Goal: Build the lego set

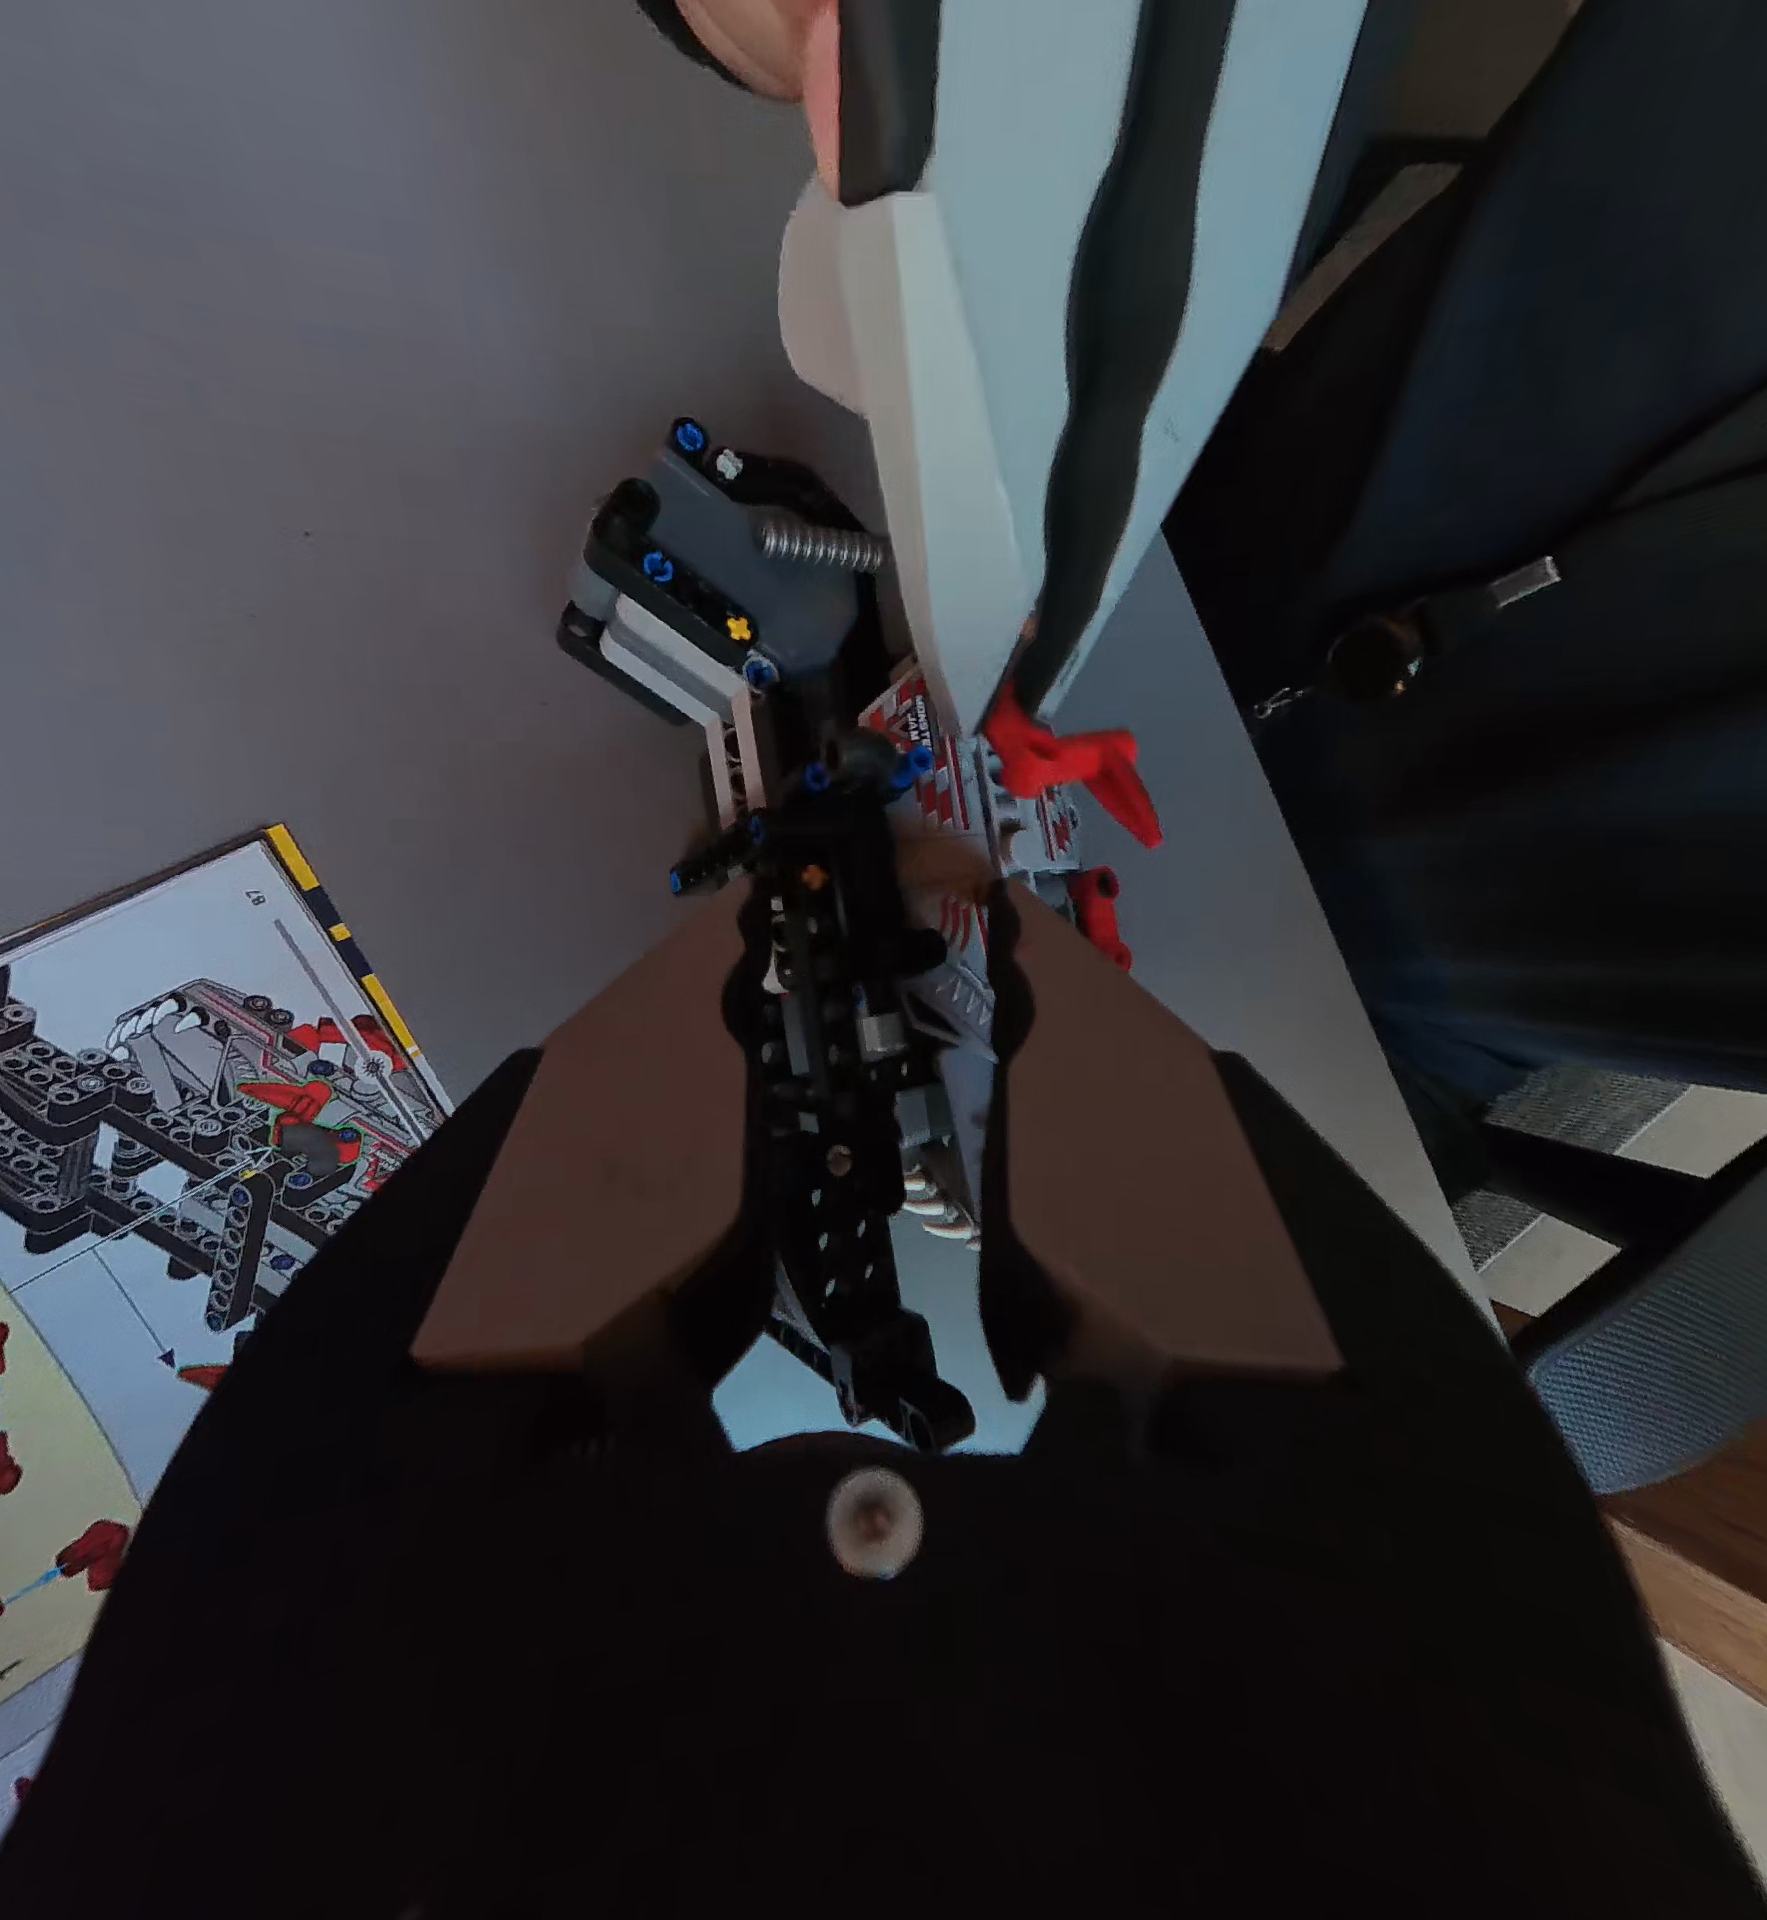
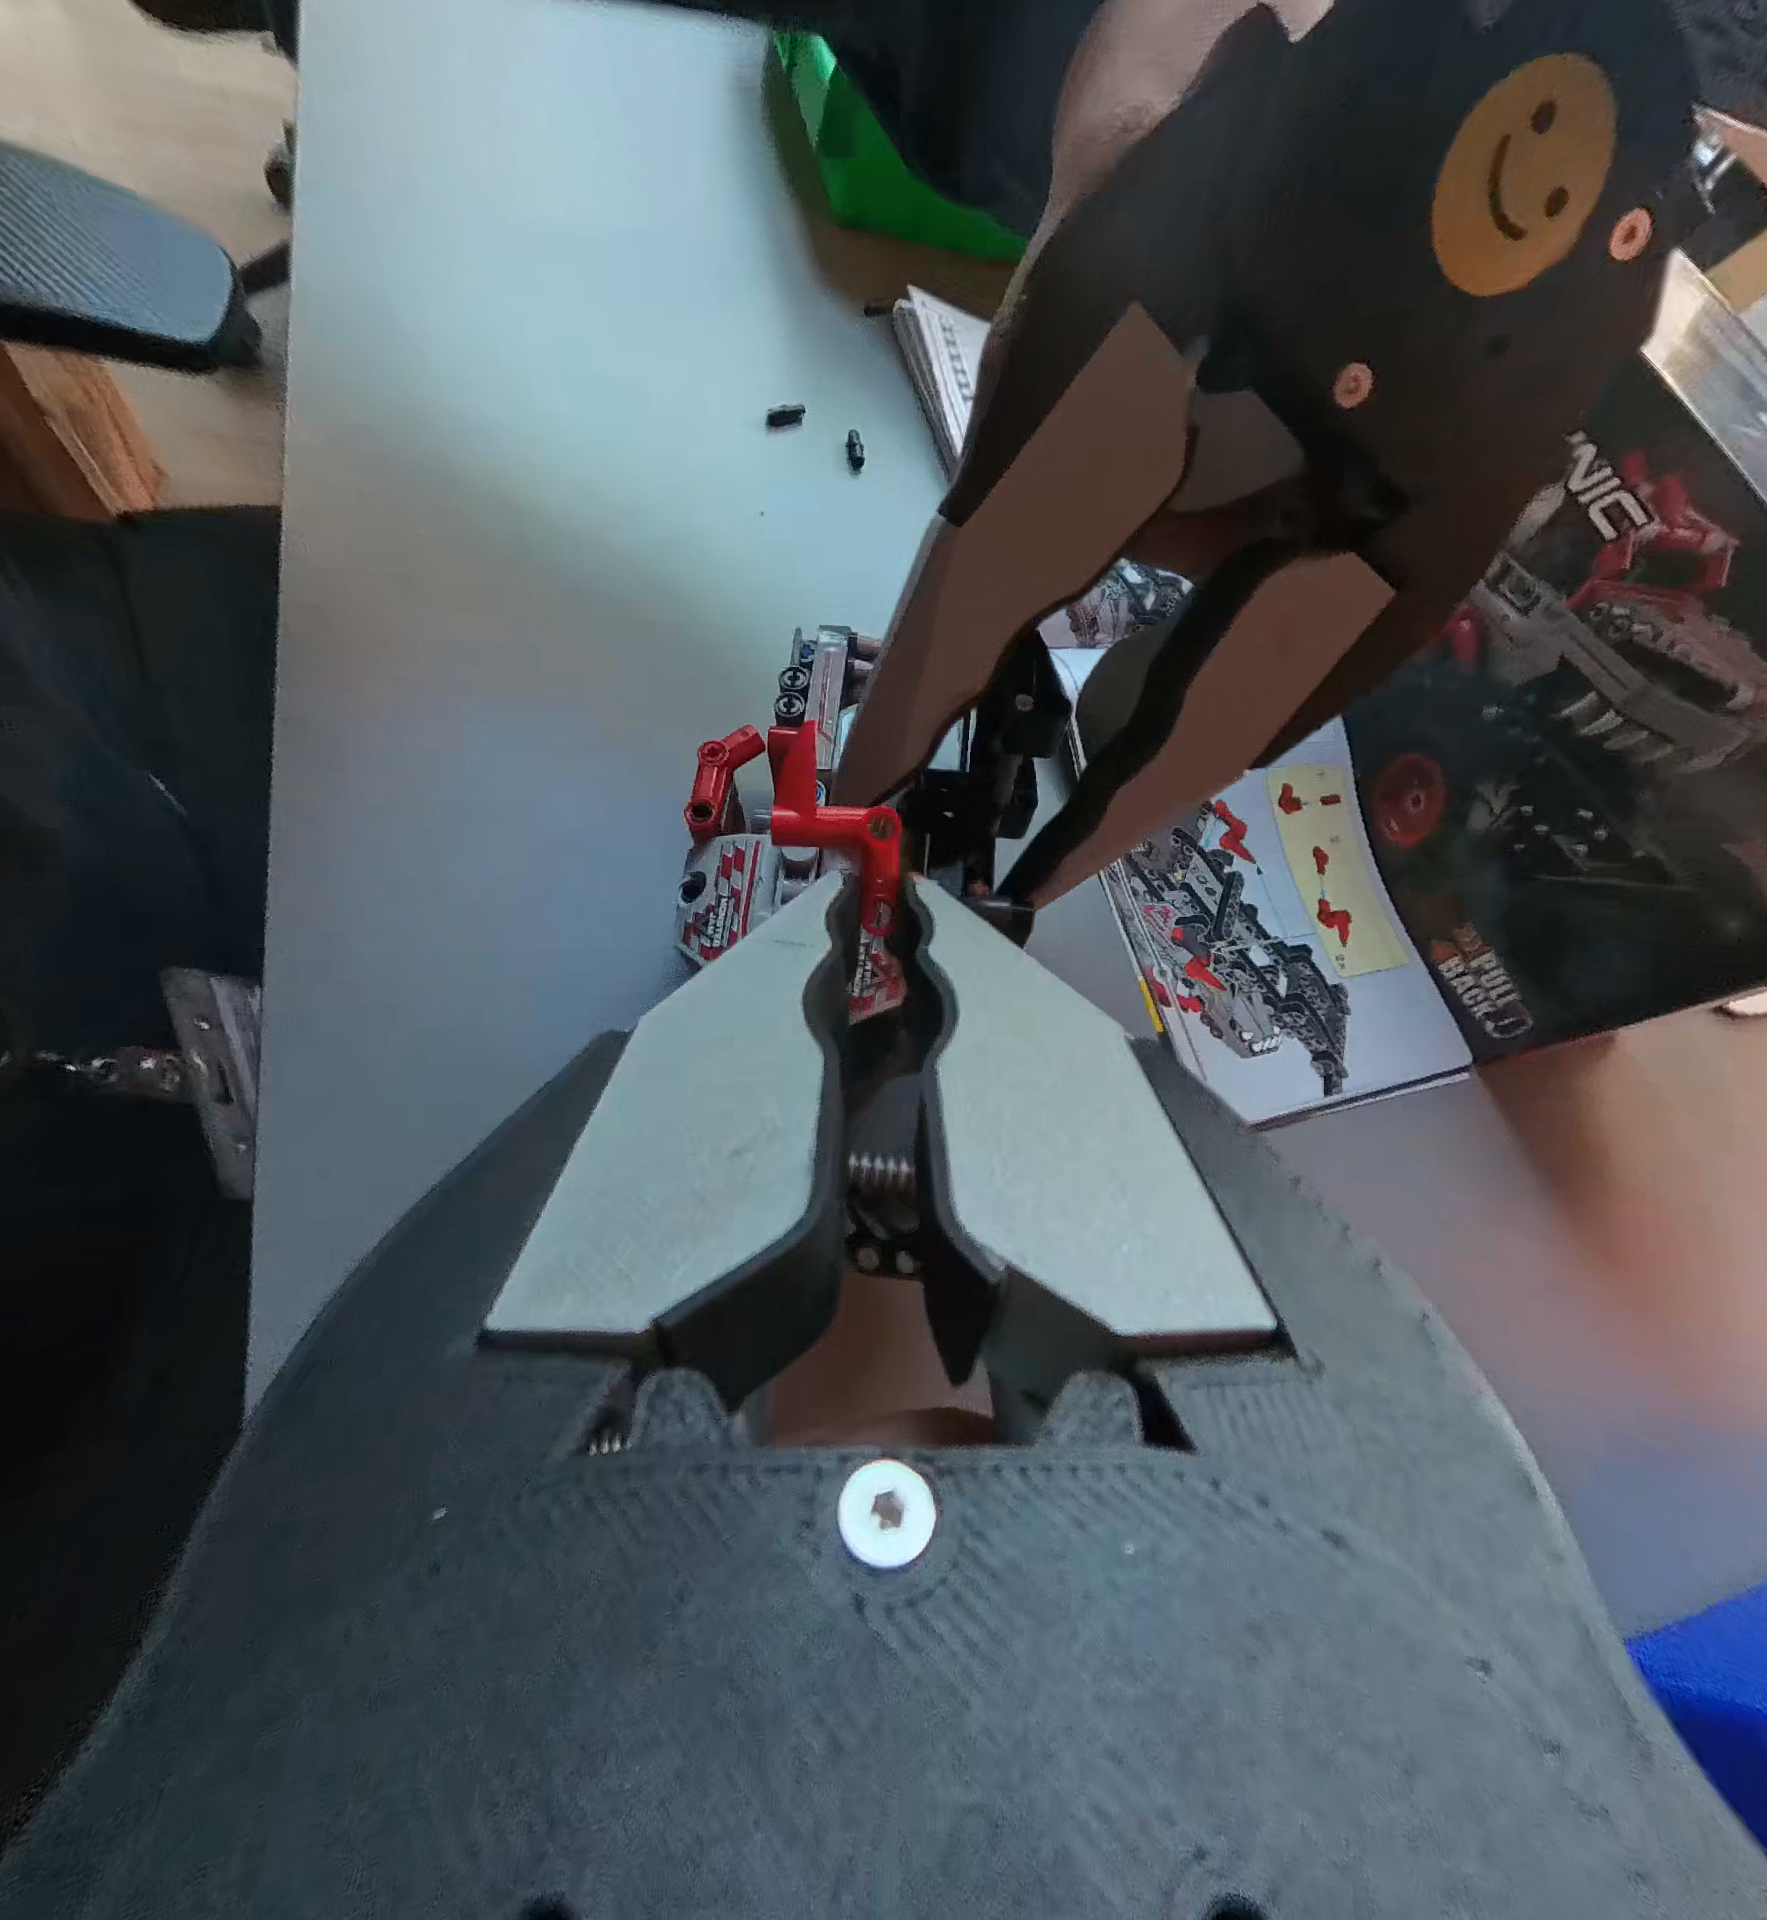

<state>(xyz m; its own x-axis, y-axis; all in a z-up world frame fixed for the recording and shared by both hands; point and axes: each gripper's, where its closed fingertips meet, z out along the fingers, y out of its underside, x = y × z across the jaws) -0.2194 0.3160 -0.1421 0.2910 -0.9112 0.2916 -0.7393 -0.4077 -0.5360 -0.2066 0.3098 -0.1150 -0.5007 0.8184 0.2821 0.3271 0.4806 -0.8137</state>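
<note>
**Item: Technic truck chassis (image 1: 837,1091), partly built.** It sat on the grey table (image 2: 505,520), just beside the open instruction booklet (image 1: 131,1143). We counted one chassis, one booklet and one set box (image 2: 1585,779).

**Grips.** Our left gripper (image 1: 874,935), brown-fingered, was clenched across the black beam frame. Our right gripper (image 2: 879,904), grey-fingered, was clamped on one red angled connector assembly (image 2: 837,821), held against the stickered grey body panel (image 2: 723,904).

**Handling, as we judged it.**
- Light, rigid plastic.
- The perforated beams gave firm purchase.
- The frame looked the soundest place to hold.
- Panels and protruding blue pins seemed likely to pop loose under sideways force.
- The red assembly was small and smooth and might twist between the fingers, so we reckoned a square pinch near its joint best.

**Other counts.**
- Second red connector (image 2: 723,774) already on the body: one.
- Loose black pins (image 2: 785,416) farther up the table: two.
- Metal spring (image 1: 822,545) at the chassis's far end: one.
</note>
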